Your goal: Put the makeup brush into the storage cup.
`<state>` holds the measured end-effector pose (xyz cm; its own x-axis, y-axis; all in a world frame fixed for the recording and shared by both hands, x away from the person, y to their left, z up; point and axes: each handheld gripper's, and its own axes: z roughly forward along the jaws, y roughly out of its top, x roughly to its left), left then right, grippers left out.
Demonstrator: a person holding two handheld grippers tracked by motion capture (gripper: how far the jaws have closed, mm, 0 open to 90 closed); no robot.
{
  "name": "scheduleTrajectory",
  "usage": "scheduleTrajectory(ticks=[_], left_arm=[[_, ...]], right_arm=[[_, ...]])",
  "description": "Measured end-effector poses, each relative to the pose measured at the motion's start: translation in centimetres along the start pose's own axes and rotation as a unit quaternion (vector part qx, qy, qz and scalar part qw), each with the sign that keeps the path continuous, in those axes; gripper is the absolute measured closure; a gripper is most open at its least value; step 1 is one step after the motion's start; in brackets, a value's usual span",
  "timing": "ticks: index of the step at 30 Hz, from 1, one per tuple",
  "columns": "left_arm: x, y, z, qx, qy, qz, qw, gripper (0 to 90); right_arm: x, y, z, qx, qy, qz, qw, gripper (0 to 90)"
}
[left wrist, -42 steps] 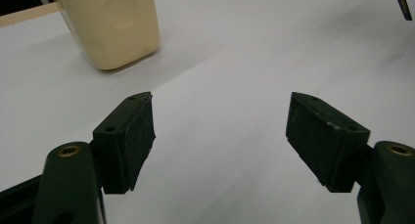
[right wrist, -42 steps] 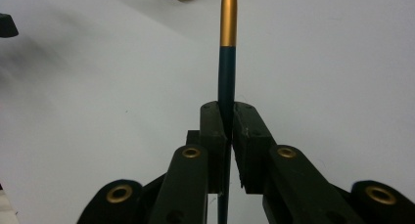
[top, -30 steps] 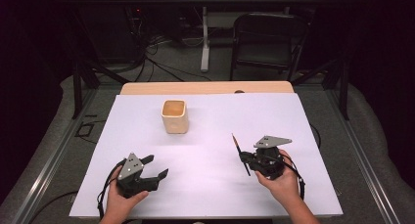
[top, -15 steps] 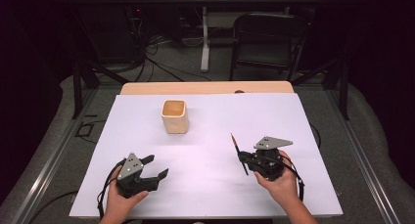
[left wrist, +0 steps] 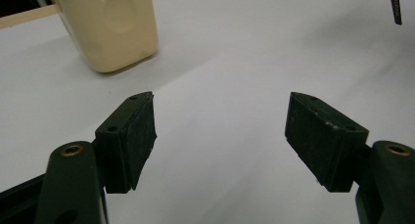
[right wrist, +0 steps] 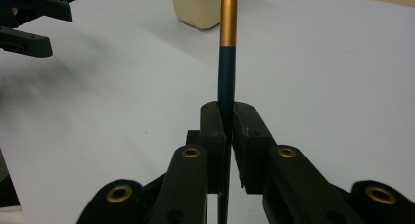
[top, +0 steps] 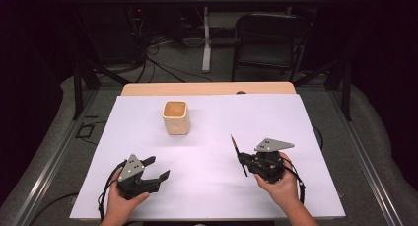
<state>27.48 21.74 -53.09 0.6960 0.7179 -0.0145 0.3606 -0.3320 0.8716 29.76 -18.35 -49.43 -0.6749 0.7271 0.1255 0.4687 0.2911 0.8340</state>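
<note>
Black two-jaw tongs (top: 156, 169) with brass-ringed pivot holes, grey three-cornered top plates, trailing black cables.

White-covered table with one cup standing on it

The table (top: 305, 117) has a white top, with a wooden strip along its far edge. A cream cup (top: 176, 117) stands upright near the far edge, left of the middle.

Bare white table (top: 212, 186) between both tools; cream cup (top: 176, 117) the lone obstacle, far side
</note>
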Motion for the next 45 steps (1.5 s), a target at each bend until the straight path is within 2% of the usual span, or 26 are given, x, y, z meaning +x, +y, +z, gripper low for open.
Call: scheduleTrajectory(ticks=[18, 33, 39, 45], left_arm=[[-0.1, 0.0, 0.2, -0.001, -0.004, 0.004, 1.0000, 27.0], [-0.2, 0.0, 0.2, -0.005, -0.011, 0.003, 0.9999, 27.6], [-0.2, 0.0, 0.3, -0.006, -0.013, 0.002, 0.9999, 27.6], [-0.3, 0.1, 0.3, -0.017, -0.023, -0.008, 0.9996, 29.0]], right_arm=[[1.3, 0.2, 0.6, -0.030, 0.023, -0.014, 0.9992, 83.2], [2.8, 0.5, 1.4, -0.042, 0.041, -0.029, 0.9978, 83.3], [2.9, 0.7, 1.5, -0.046, 0.042, -0.032, 0.9976, 83.2], [3.1, 0.8, 1.5, -0.051, 0.041, -0.034, 0.9973, 83.2]])
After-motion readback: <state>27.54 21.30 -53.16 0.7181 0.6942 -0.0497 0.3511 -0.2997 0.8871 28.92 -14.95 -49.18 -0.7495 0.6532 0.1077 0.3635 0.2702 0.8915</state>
